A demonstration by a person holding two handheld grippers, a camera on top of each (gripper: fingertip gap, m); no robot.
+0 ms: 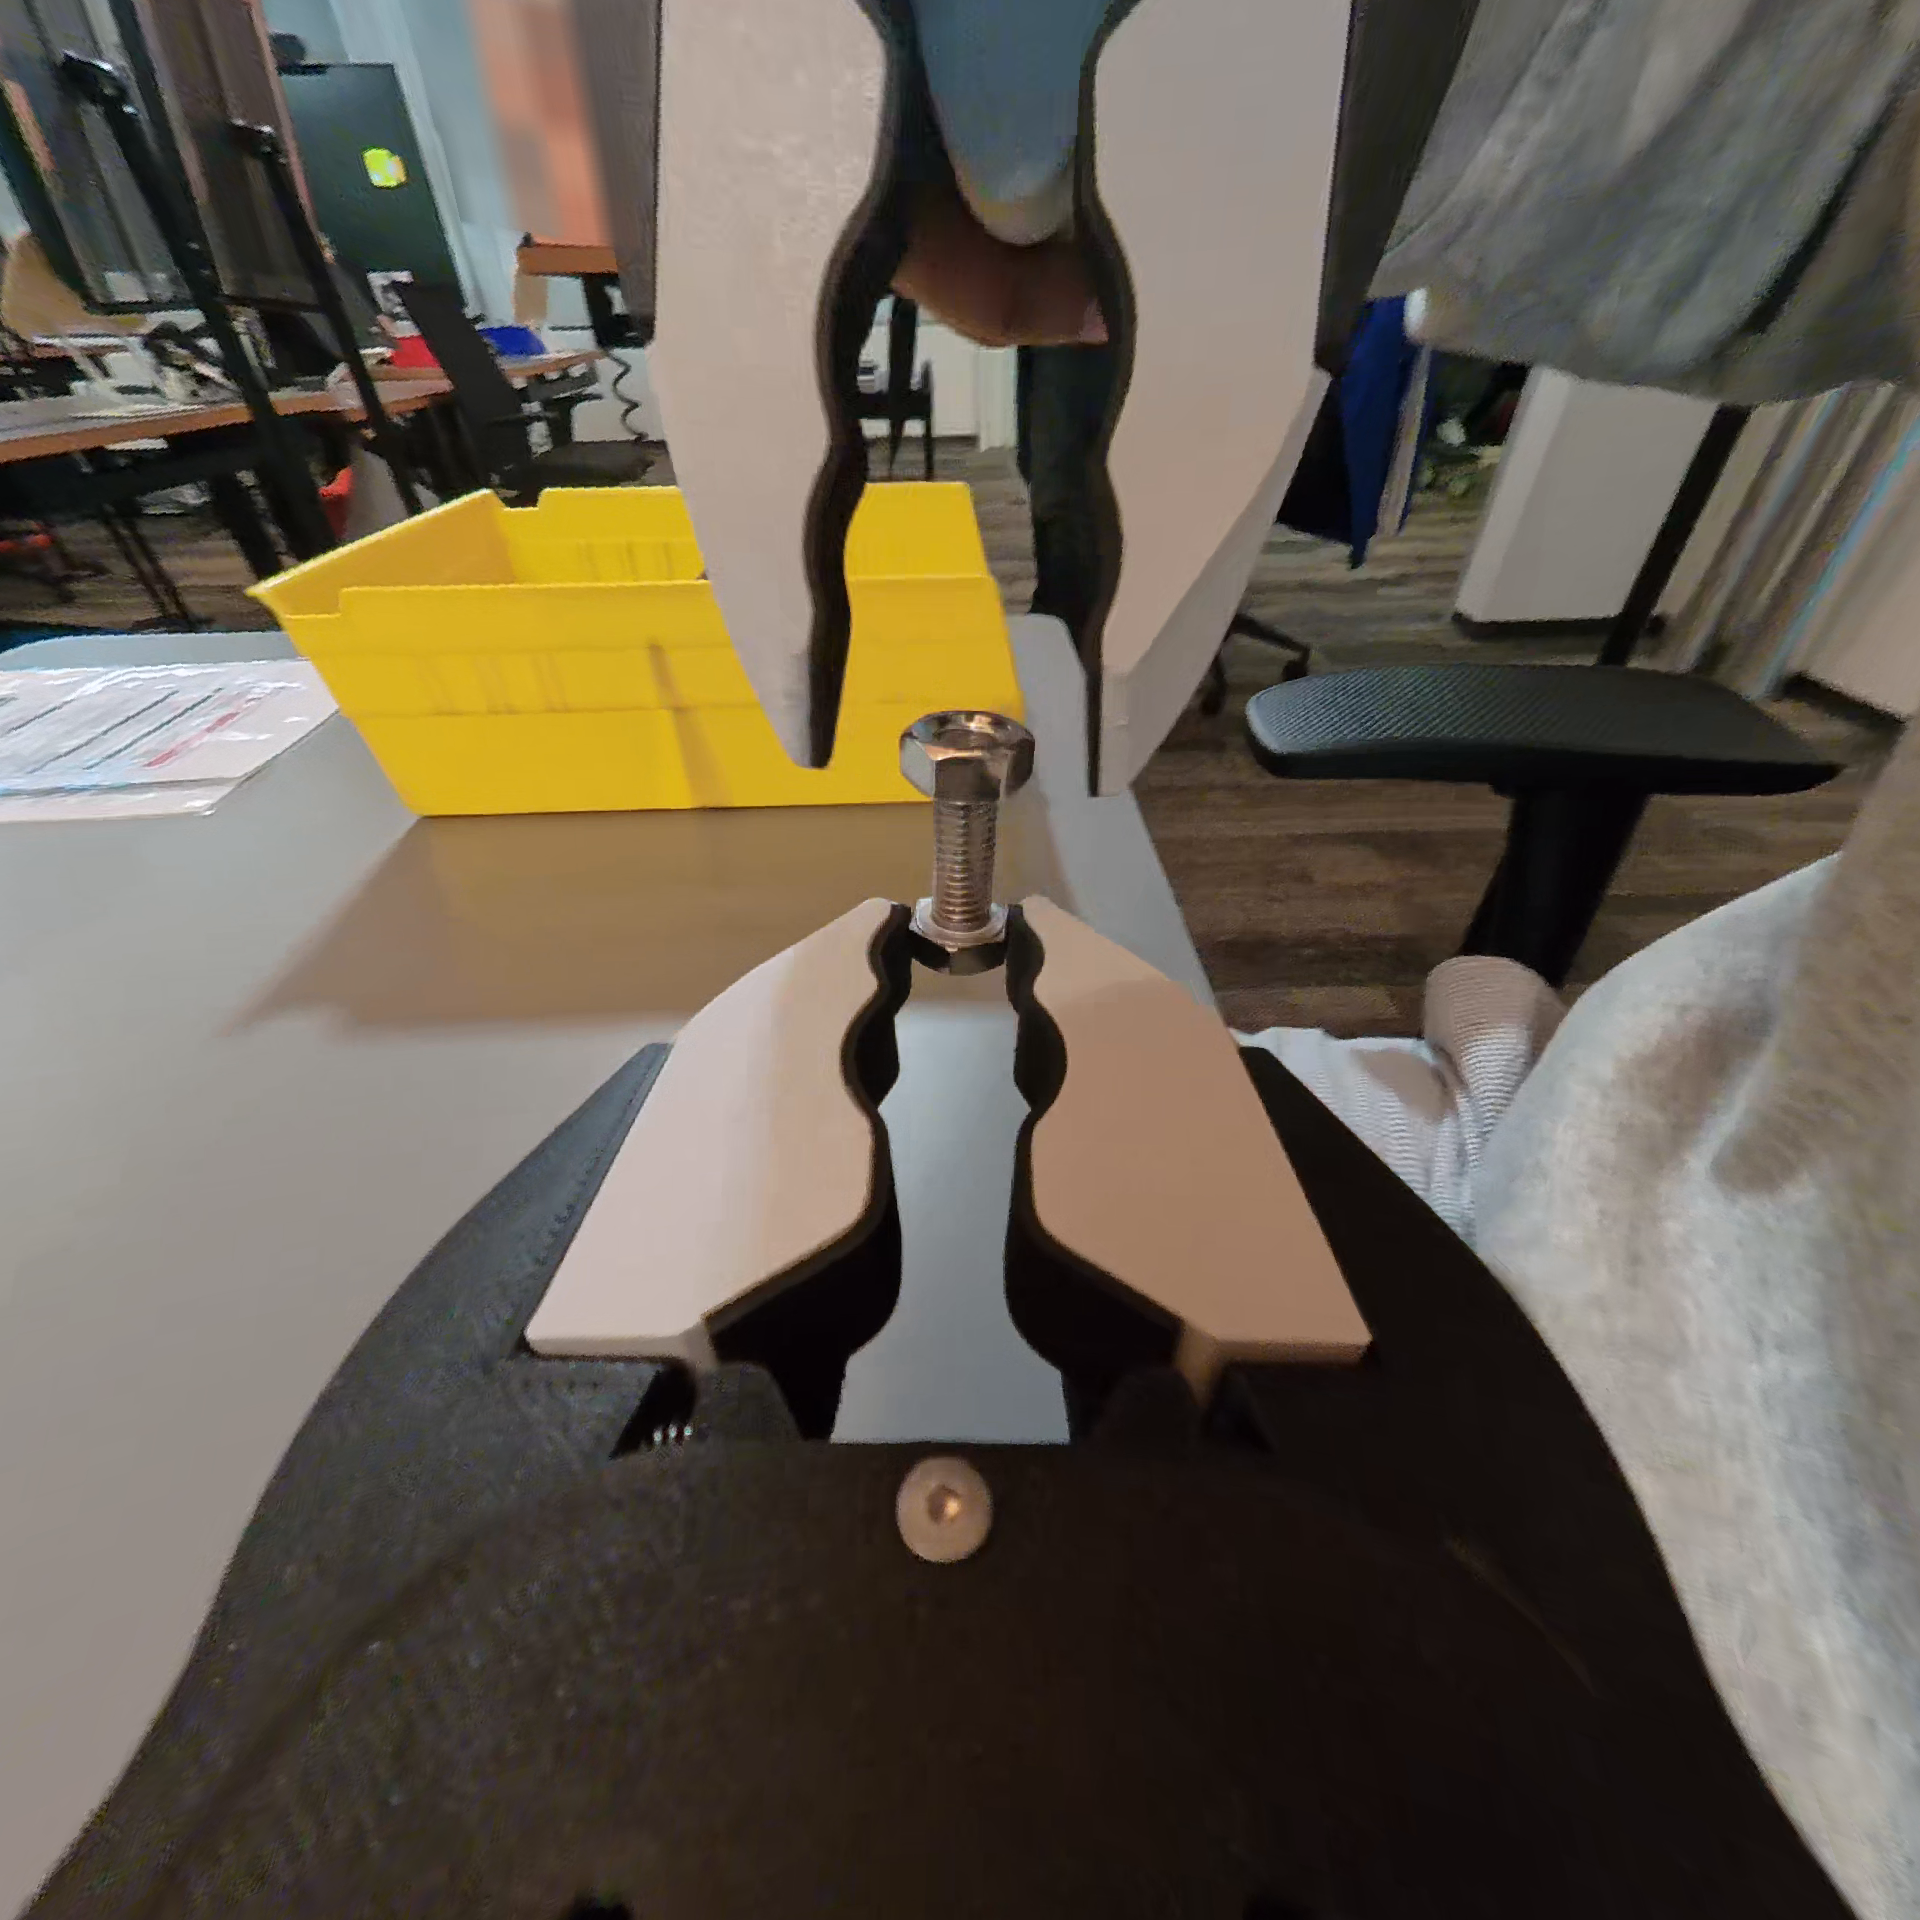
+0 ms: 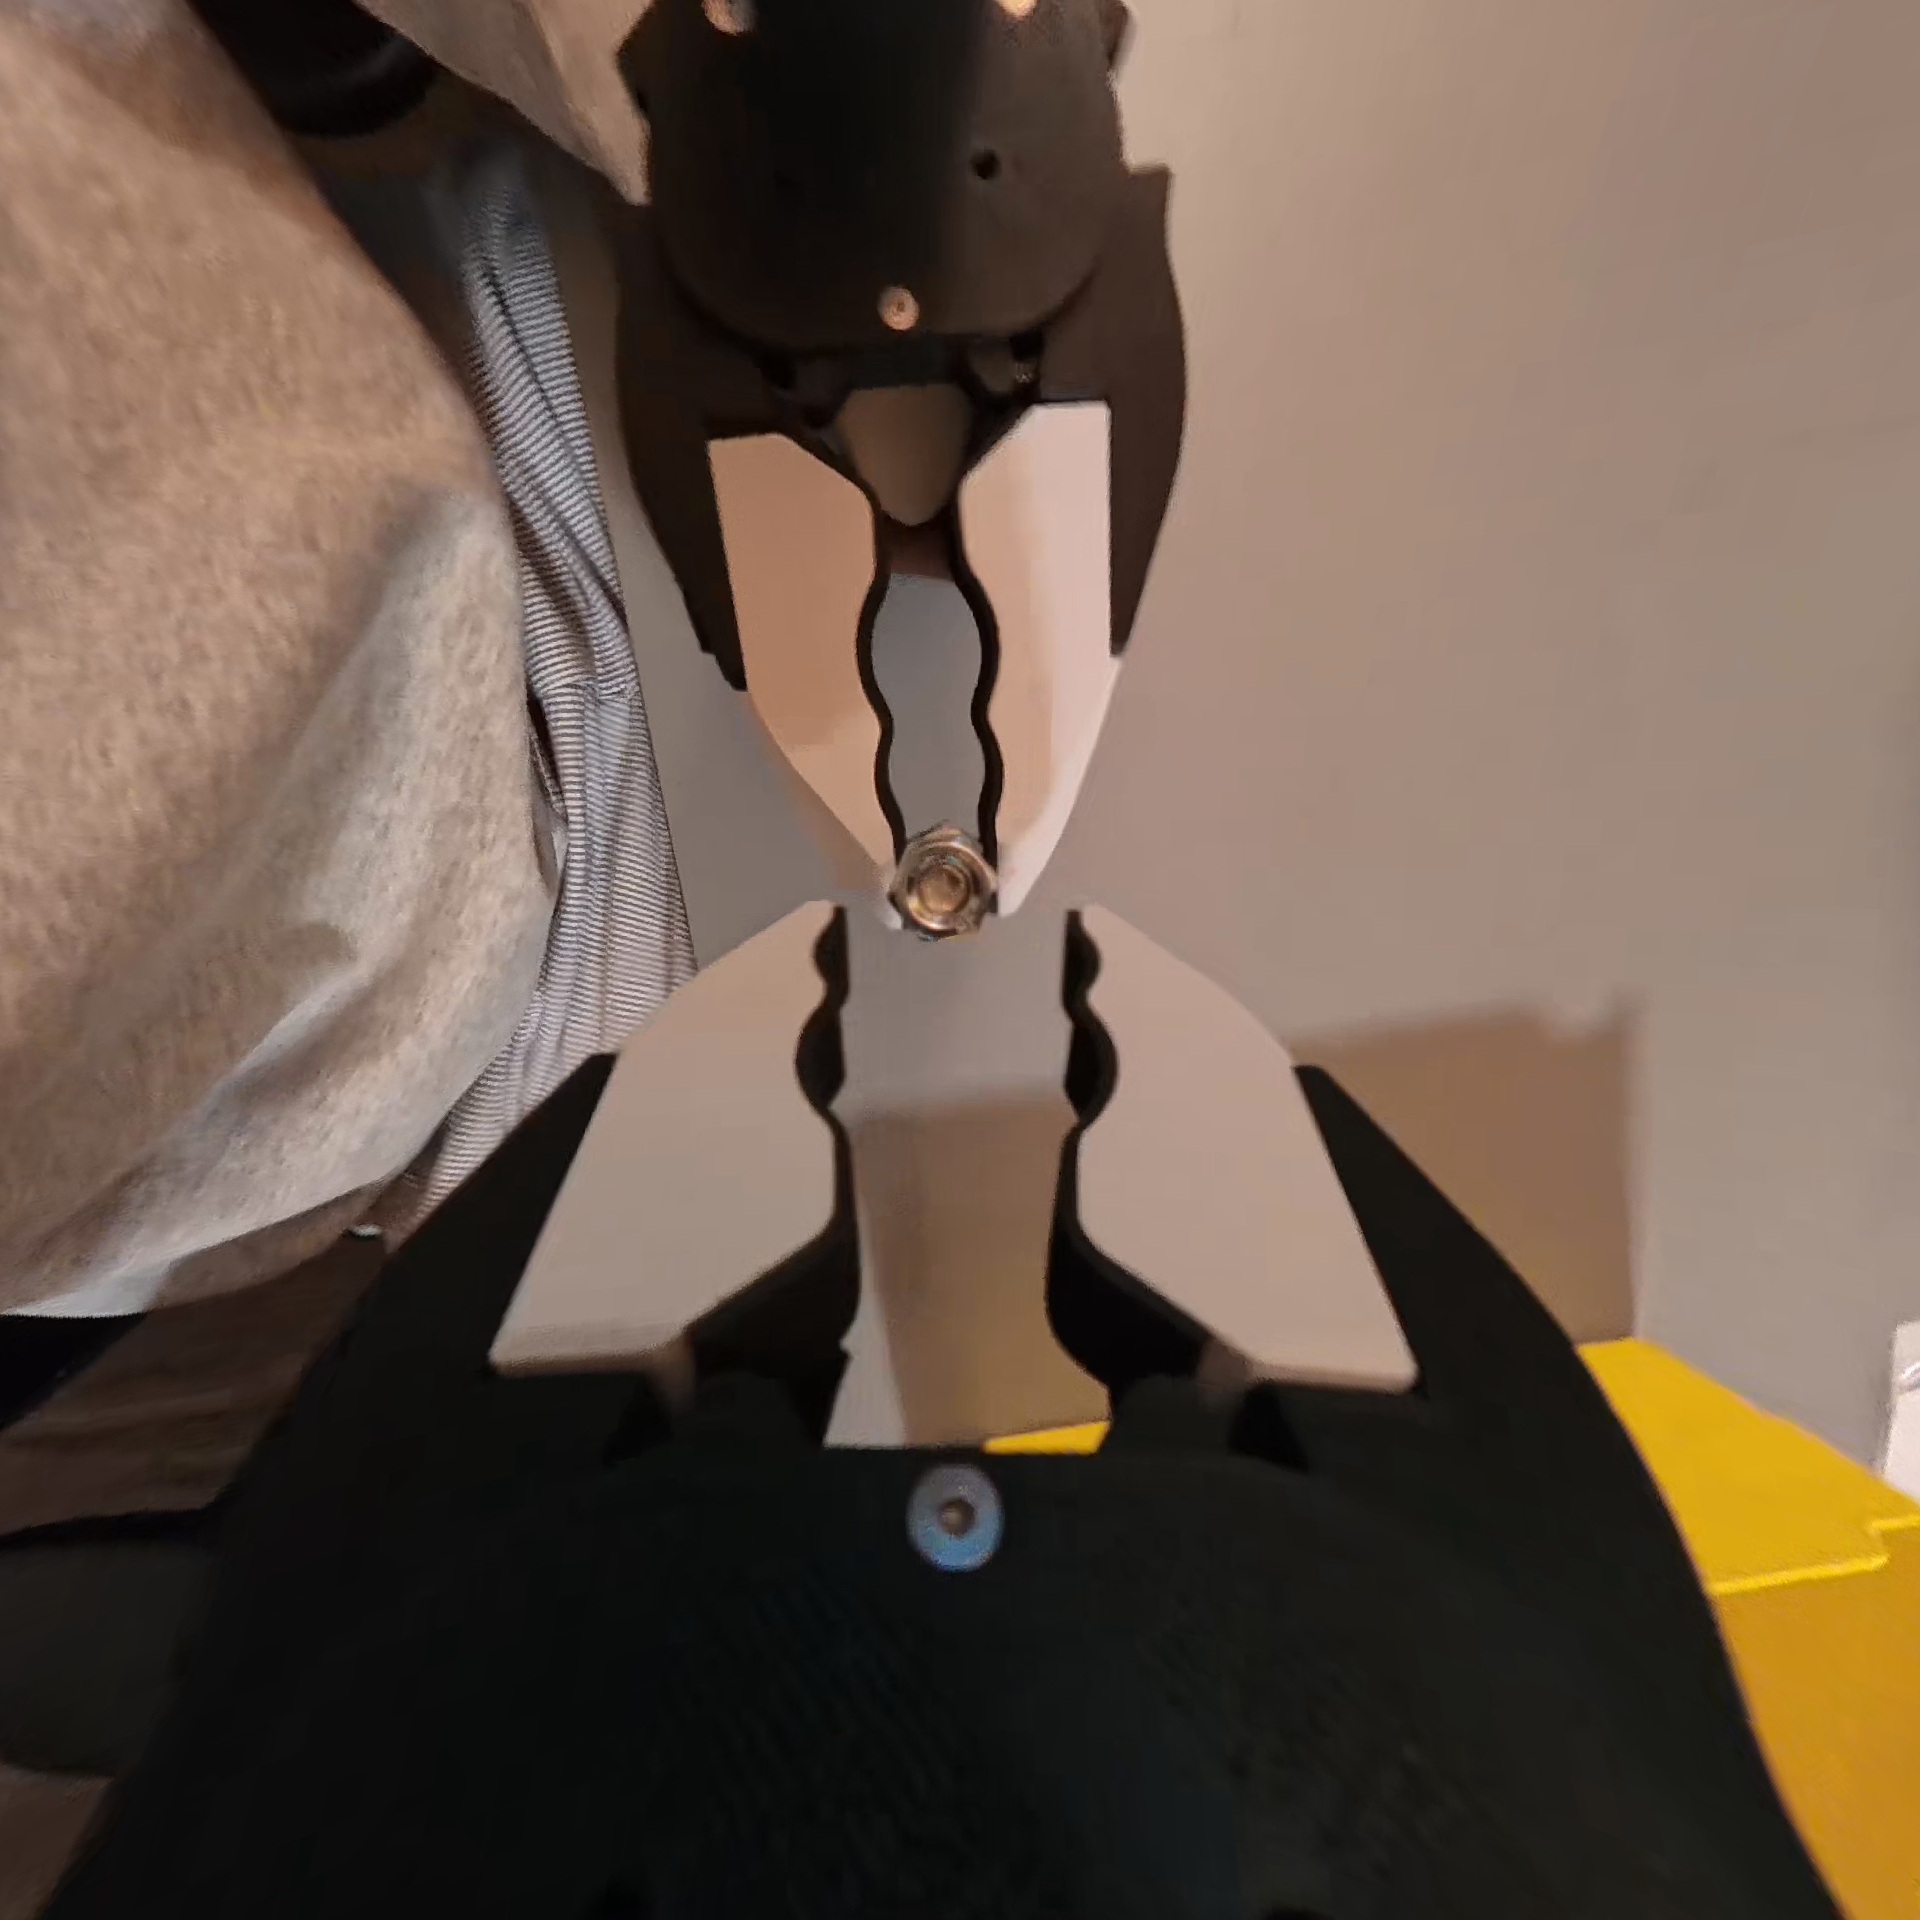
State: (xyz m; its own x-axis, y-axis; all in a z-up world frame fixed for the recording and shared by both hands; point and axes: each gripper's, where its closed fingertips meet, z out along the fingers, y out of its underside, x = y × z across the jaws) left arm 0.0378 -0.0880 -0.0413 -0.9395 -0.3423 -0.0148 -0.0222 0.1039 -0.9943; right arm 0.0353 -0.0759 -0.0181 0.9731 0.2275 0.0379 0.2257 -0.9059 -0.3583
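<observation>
**Bolt clamped at the nut, second gripper poised over the head**

The setting is an office with desks, monitors and a black mesh chair (image 1: 1538,727) behind a plain grey table (image 1: 260,1039). All positions below are given relative to the bolt (image 1: 964,831).

The bolt stands upright above the table edge, its hexagonal head uppermost. The left gripper (image 1: 958,935) is closed on the nut (image 1: 954,932) threaded near the lower end of the shank; its fingertips pinch the nut's flats and the shank rises clear above them. The right gripper (image 1: 951,764) hangs directly above the bolt with its fingers spread wider than the head, one tip to each side, holding nothing. Whether either tip touches the head cannot be told. In the right wrist view the bolt (image 2: 940,883) is seen end-on, just beyond the right gripper (image 2: 956,920).

Behind the bolt sits a yellow bin (image 1: 582,686); a plastic-covered sheet (image 1: 135,727) lies to the left of the bin. A grey sleeve (image 1: 1714,1247) lies to the right of the bolt.

Judgement on handling: a sound grip on the head calls for the upper fingers centred on it and squared to opposite flats; an off-centre closure could tilt the bolt in the nut.

Materials: bolt and nut are bright, reflective steel with fine threads. Fingers are smooth pale plastic with black wavy inner pads on textured black bodies. The bin is glossy ribbed plastic.
</observation>
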